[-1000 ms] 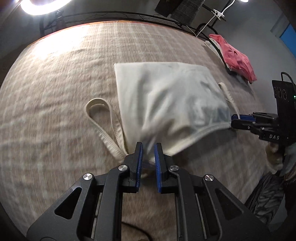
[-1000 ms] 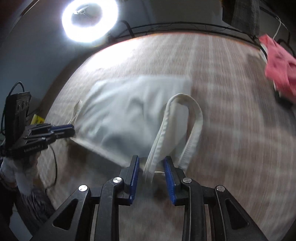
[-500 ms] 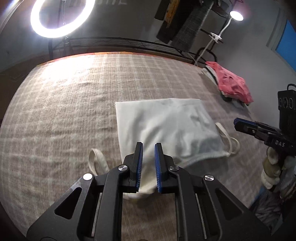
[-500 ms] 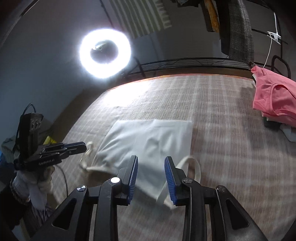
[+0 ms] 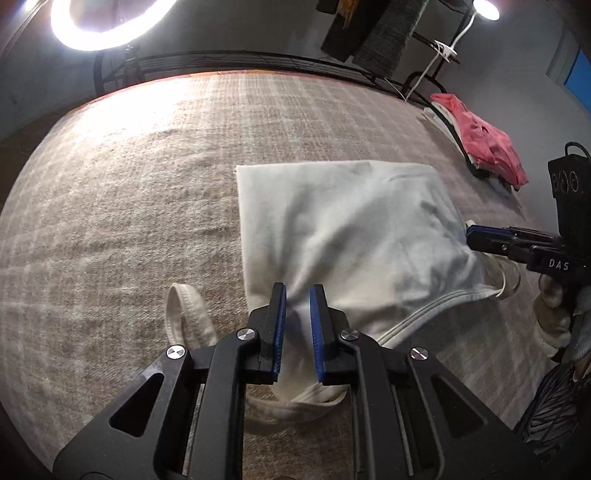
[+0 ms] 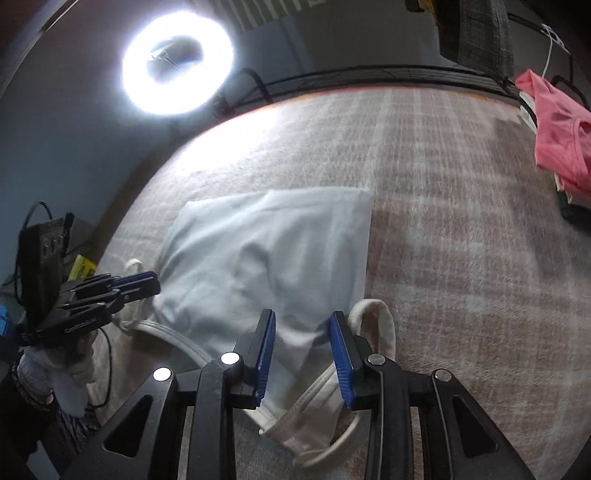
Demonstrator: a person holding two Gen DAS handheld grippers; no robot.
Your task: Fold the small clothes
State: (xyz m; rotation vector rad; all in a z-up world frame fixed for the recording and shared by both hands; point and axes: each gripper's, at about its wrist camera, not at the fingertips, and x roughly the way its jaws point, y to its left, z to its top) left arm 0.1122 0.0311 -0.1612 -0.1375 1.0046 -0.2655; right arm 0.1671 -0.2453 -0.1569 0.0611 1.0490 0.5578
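Left view, surface: a worktop (image 5: 129, 206) covered in a beige checked cloth, bright near the far edge under a ring light (image 5: 96, 26).
Left view, garment: a white top (image 5: 343, 229) lies flat in the middle, one strap looped beside its near corner.
Left view, left tongs (image 5: 297, 314): a narrow gap between the blue pads, hanging over the top's near corner; whether they touch the fabric I cannot tell.
Left view, room: grey walls, dark clothes hanging at the back, a pink pile (image 5: 484, 142) at the worktop's far right edge.
Right view, right tongs (image 6: 303, 343): parted wide, above the top (image 6: 273, 251) near its strap, gripping nothing.
Right view, other side: the left tongs (image 6: 142, 286) sit at the top's far corner.
Right view, room: ring light (image 6: 177, 62) on a grey-blue wall, black rail behind the worktop (image 6: 461, 258).
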